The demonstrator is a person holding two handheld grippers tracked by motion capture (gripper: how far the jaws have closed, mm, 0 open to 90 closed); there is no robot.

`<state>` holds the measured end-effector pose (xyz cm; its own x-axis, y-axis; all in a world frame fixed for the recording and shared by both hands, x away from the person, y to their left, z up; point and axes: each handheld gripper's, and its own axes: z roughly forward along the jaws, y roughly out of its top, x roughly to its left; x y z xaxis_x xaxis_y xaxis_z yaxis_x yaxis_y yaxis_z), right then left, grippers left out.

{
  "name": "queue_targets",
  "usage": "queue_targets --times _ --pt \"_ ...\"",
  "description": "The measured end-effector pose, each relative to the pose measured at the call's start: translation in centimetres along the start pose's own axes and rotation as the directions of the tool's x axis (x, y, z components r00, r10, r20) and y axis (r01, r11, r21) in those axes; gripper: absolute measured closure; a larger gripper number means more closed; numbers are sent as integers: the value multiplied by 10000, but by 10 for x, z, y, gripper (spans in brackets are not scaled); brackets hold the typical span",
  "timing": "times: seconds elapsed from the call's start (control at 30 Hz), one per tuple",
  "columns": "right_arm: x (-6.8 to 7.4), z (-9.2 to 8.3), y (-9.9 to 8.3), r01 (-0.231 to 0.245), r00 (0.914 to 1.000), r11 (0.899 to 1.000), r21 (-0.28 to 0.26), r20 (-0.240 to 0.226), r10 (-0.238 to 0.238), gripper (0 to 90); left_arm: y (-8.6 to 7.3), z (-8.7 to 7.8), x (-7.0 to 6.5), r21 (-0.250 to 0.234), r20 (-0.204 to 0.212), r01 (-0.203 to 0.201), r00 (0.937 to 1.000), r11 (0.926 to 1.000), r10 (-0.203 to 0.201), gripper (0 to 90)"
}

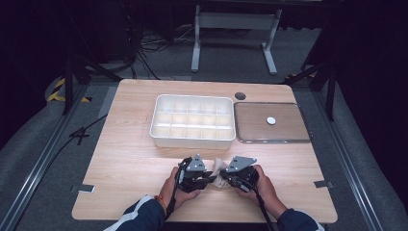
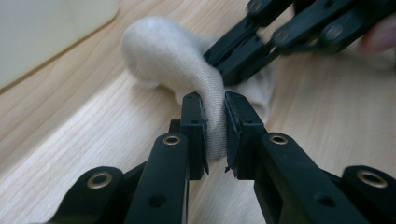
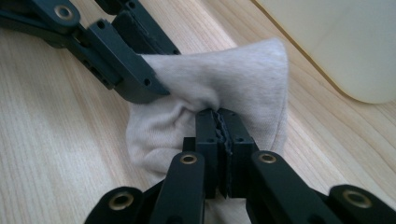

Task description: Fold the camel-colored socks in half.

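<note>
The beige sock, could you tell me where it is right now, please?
In the high view the beige sock lies near the table's front edge, pinched between the left tool and right tool, in front of the white compartment tray.

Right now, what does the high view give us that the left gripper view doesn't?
High view alone: the divided white tray, the flat lidded tray with its white knob, and both hands. Left gripper view alone: the left gripper with jaws pinching a fold of the beige cloth. Shared: cloth, the right gripper clamped on it, wooden table.
</note>
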<state>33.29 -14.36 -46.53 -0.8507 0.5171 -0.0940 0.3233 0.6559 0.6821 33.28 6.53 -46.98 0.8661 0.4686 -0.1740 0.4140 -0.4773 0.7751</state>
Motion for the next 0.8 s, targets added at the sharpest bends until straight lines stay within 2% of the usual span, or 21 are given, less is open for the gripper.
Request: queue_targets --times 0.13,0.33,0.37,0.4,0.43,0.47,0.57,0.67,0.73,0.8 --pt "1 3 0 36 10000 9998 -197 -45 -37 875 0 1 6 -529 90 794 9968 9954 -790 757" --pt "1 5 2 121 9998 9996 -256 -142 -125 875 2 3 8 -504 -82 963 9953 9941 -968 775" --pt "1 5 2 148 9997 9995 -261 -166 -153 864 2 4 7 -436 -194 787 9966 9959 -796 787" --pt "1 5 2 148 9997 9995 -261 -166 -153 864 2 4 7 -436 -194 787 9966 9959 -796 797" --pt "1 5 2 146 9998 9995 -276 -151 -150 835 3 3 6 -355 -389 698 9967 9969 -712 797" --pt "0 1 2 75 10000 9996 -290 -52 -77 734 2 1 5 -404 -501 664 9964 9970 -684 811" --pt "-2 -2 1 -93 9999 9995 -317 109 96 723 3 -1 3 -392 -624 469 9968 9981 -493 814" --pt "-5 -1 0 -400 9992 9988 -282 85 403 769 4 0 -2 -470 -732 172 9971 9987 -206 813" --pt "-4 2 1 -254 9996 9994 -227 147 257 783 6 1 -5 -484 -861 13 9963 9988 -54 810" --pt "0 4 3 -137 9996 9997 -185 254 141 785 7 3 -7 -647 -756 -201 9970 9977 152 802"
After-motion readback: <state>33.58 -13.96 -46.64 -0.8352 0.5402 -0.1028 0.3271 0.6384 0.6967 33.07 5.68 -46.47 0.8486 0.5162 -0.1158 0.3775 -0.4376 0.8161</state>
